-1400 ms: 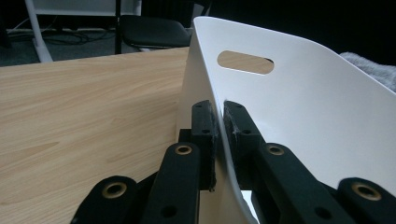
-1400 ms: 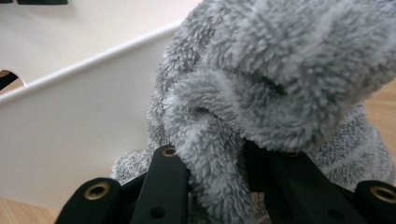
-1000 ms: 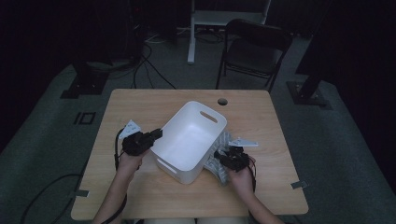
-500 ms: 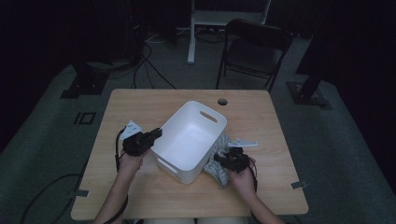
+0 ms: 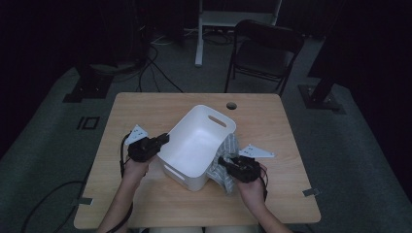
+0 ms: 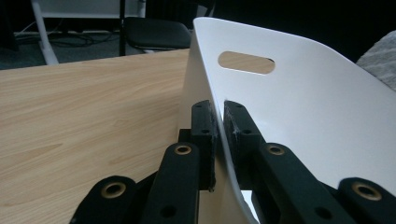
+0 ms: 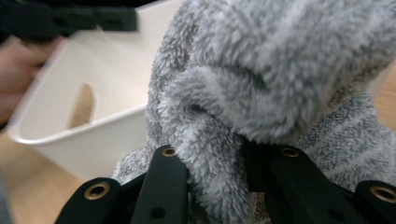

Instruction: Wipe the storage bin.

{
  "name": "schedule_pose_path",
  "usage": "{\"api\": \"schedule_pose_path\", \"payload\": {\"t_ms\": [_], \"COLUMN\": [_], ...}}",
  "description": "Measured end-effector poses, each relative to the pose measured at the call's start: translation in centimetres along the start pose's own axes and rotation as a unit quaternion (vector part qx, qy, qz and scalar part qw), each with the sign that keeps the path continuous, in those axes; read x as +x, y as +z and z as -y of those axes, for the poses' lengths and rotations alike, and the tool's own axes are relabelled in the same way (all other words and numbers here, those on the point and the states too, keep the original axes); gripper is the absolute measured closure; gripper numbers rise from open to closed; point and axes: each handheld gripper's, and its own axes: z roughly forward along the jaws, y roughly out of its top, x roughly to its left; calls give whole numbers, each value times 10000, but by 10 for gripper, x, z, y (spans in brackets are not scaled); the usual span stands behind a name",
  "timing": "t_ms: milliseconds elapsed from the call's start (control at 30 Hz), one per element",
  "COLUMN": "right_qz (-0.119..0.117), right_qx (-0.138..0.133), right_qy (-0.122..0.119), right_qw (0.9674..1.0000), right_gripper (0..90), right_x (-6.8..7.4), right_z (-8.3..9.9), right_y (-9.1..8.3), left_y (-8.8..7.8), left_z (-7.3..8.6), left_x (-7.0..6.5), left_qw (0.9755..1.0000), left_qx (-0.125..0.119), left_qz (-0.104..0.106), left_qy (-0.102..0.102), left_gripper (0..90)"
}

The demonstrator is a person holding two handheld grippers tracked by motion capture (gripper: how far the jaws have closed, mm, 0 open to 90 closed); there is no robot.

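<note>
We clamped the left claw over the side wall of the white bin, tilting it on the desk, apparently to steady its open mouth. At the bin's opposite side, our right claw was closed on a bunched grey fleecy towel pressed against the wall, seemingly ready to go inside.

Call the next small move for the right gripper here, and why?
Probably lift the grey towel a bit higher and carry it over the near rim into the white bin. The right gripper is shut on a fold of it, with most of the cloth beside the bin's outer wall, and the left gripper clamps the bin's wall, steadying it.
</note>
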Motion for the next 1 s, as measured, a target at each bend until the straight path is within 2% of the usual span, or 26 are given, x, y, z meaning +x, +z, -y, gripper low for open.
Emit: {"api": "schedule_pose_path", "payload": {"t_ms": [167, 600, 833, 1000], "right_qz": [168, 256, 350, 385], "right_qx": [191, 413, 573, 716], "right_qy": [84, 252, 270, 376], "right_qw": [9996, 9985, 9974, 9960], "right_gripper": [754, 752, 753, 753], "right_x": [-6, -18, -25, -31], "right_z": [8, 15, 20, 26], "right_y": [9, 21, 28, 35], "left_y": [0, 1, 1, 2], "left_z": [0, 0, 0, 0], "left_x": [-1, -2, -3, -3], "left_qw": [10000, 10000, 9999, 9999], "left_qx": [1, -16, -38, -24], "left_qz": [-48, -85, -114, -123], "left_qy": [-22, -40, -58, -59], "left_gripper": [828, 826, 825, 823]}}
